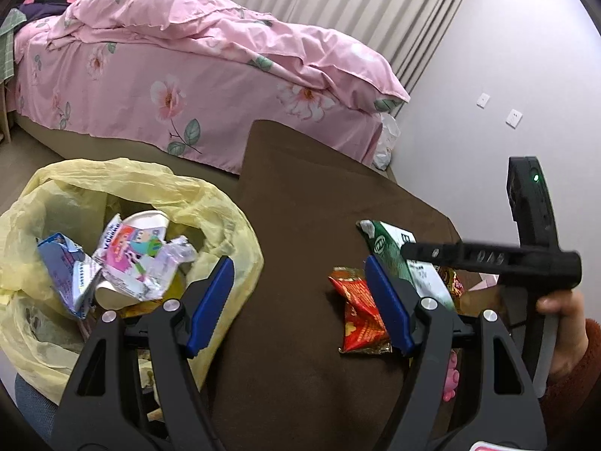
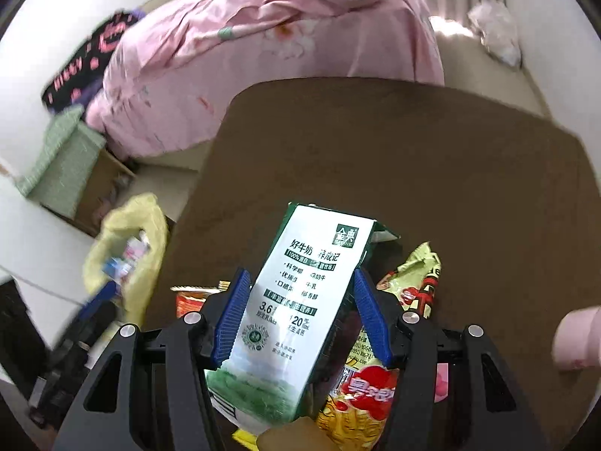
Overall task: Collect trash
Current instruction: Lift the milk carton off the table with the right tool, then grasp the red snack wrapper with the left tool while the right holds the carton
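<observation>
Only the right wrist view shows the print on the milk carton (image 2: 296, 300): the right tool (image 2: 298, 315) presses its two blue ribbed pads on the carton's sides, above the brown worktop (image 2: 450, 169). The left view shows the left tool (image 1: 300, 300) wide apart, holding nothing, between a yellow plastic bag (image 1: 225, 218) of crumpled trash and one red foil wrapper (image 1: 360, 315).

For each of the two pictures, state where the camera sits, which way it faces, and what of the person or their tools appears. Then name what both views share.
Left wrist: on the open left gripper, facing the brown table, yellow trash bag and bed; the person's right hand shows.
Right wrist: on the right gripper, clamping the milk carton.
Shared: table, carton, bag, red snack wrapper, bed.
</observation>
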Tool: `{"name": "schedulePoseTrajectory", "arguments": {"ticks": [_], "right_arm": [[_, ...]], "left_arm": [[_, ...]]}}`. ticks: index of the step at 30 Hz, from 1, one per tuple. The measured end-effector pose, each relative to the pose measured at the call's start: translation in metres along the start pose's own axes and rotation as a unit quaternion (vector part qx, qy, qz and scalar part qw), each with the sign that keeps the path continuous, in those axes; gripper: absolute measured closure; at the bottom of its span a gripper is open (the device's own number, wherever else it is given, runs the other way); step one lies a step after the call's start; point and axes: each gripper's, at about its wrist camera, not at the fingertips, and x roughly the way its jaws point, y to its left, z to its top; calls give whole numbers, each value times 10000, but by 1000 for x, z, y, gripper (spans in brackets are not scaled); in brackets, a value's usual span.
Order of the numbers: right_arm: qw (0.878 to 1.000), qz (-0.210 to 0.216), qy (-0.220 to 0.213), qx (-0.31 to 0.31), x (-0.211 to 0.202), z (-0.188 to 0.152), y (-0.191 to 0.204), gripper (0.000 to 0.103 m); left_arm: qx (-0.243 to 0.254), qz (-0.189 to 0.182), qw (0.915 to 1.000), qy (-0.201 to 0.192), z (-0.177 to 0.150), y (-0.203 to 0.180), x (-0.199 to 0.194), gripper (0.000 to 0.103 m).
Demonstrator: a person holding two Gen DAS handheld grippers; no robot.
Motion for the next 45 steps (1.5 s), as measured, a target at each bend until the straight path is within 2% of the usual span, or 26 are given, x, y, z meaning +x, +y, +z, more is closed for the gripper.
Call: {"name": "schedulePoseTrajectory", "arguments": {"ticks": [3, 6, 10, 15, 17, 21, 25, 27, 31, 35, 38, 39, 41, 44, 45], "right_arm": [[9996, -77, 222, -168, 14, 1, 11, 47], [9980, -300, 146, -529, 16, 5, 20, 46], [9967, -69, -504, -634, -19, 2, 21, 52], [9870, 198, -1384, -795, -85, -19, 14, 53], [9821, 304, -1706, -739, -111, -32, 6, 53], [9764, 360, -2068, -505, -143, -57, -21, 54], [9760, 812, -2009, -198, -152, -80, -43, 54], [9759, 960, -1957, -128, -156, -92, -51, 54], [9737, 655, -2177, -154, -171, -117, -64, 54], [9704, 490, -2361, 121, -179, -139, -86, 54], [9690, 226, -2447, 244, -180, -157, -102, 54], [9689, 196, -2446, 333, -179, -163, -108, 54], [9689, 250, -2414, 478, -176, -171, -116, 54], [9697, 218, -2366, 571, -172, -184, -122, 54], [9700, 183, -2354, 572, -171, -186, -123, 54]], "left_arm": [[-16, -14, 10000, -13, 0, 1, -2, 35], [49, -32, 10000, 28, -1, 1, -3, 35], [114, -39, 9999, 31, -2, 3, -7, 35], [27, -149, 9999, 68, -3, 3, -6, 35], [88, -299, 9995, 106, -4, -5, -5, 35], [270, -688, 9969, 255, -8, -25, -1, 35], [480, -775, 9947, 467, -14, -46, 5, 35], [643, -707, 9940, 535, -17, -57, 6, 35], [775, -556, 9937, 583, -22, -65, 6, 35], [496, -344, 9953, 753, -24, -57, 11, 35], [495, -474, 9947, 771, -19, -63, 14, 35], [620, -403, 9945, 738, -18, -67, 17, 35], [883, 59, 9937, 686, -19, -73, 26, 35], [932, 383, 9899, 993, -25, -73, 46, 36], [928, 486, 9888, 1065, -27, -73, 50, 41]]}}
